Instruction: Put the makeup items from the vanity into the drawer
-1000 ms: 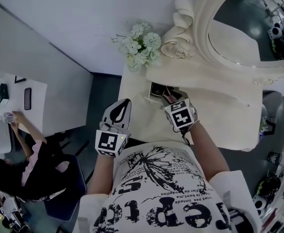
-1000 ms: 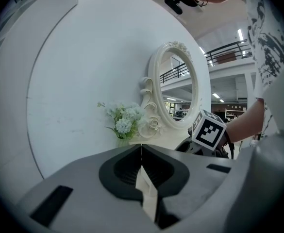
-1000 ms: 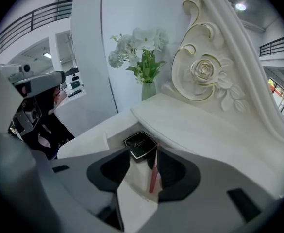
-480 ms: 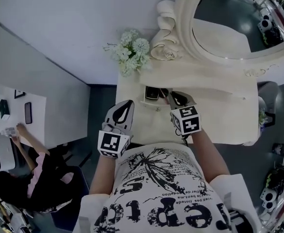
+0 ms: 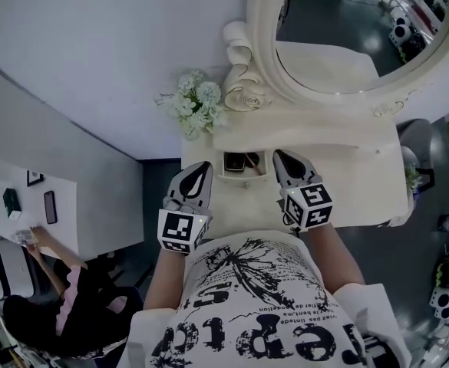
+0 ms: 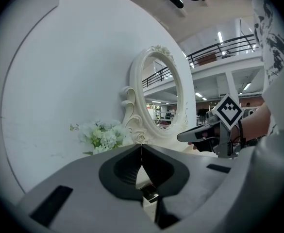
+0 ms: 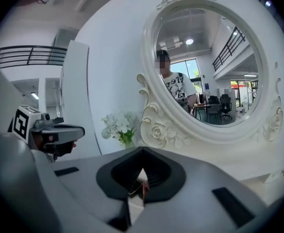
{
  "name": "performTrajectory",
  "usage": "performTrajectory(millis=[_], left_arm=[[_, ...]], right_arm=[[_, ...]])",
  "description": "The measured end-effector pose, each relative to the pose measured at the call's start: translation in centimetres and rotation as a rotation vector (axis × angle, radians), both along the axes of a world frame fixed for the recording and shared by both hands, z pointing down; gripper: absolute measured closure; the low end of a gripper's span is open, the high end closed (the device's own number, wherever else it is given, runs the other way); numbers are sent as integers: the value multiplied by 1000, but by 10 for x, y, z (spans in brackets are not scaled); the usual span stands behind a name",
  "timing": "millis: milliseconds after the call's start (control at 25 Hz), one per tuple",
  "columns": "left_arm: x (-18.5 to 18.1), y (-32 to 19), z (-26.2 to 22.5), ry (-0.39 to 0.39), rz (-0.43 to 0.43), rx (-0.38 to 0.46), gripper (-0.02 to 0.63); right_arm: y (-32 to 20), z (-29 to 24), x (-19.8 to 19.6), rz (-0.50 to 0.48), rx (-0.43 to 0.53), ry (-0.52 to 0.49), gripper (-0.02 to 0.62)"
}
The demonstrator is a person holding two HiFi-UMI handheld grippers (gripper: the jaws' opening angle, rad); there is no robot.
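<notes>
The cream vanity (image 5: 339,182) has a small drawer (image 5: 244,177) standing open at its left front. Dark makeup items (image 5: 237,162) lie inside it. My right gripper (image 5: 278,155) hovers just right of the drawer, shut, with nothing between its jaws. To the drawer's left my left gripper (image 5: 203,166) is shut and empty too. In the left gripper view the closed tips (image 6: 142,147) point toward the mirror, with the right gripper (image 6: 183,137) beside them. In the right gripper view the closed tips (image 7: 142,150) hide most of the drawer, and a dark item (image 7: 136,188) shows through the gap.
An oval mirror (image 5: 347,37) in a carved frame stands at the vanity's back. White flowers (image 5: 193,102) sit at the back left corner. A person (image 5: 40,313) sits at a white desk (image 5: 24,205) to the far left, behind a partition wall.
My right gripper has drawn back out of the drawer to its right side and its jaws have shut. The left gripper has barely moved. The head view has tilted up.
</notes>
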State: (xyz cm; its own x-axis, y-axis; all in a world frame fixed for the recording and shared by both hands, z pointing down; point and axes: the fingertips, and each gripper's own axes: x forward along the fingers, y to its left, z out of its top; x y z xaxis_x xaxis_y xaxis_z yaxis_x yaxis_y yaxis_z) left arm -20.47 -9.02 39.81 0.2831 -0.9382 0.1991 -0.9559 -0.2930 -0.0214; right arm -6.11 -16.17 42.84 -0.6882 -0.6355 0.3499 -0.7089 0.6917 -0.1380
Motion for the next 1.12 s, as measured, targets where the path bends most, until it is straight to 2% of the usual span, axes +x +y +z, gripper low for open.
performTrajectory(millis=[280, 600, 1120], left_arm=[[-1, -8, -14, -3, 3, 17, 586], [8, -9, -15, -4, 9, 17, 586], [17, -10, -17, -11, 0, 22, 586]], right_arm=[[7, -30, 1, -4, 79, -93, 578], [12, -34, 4, -24, 85, -127, 578], [11, -30, 10, -44, 99, -94, 578]])
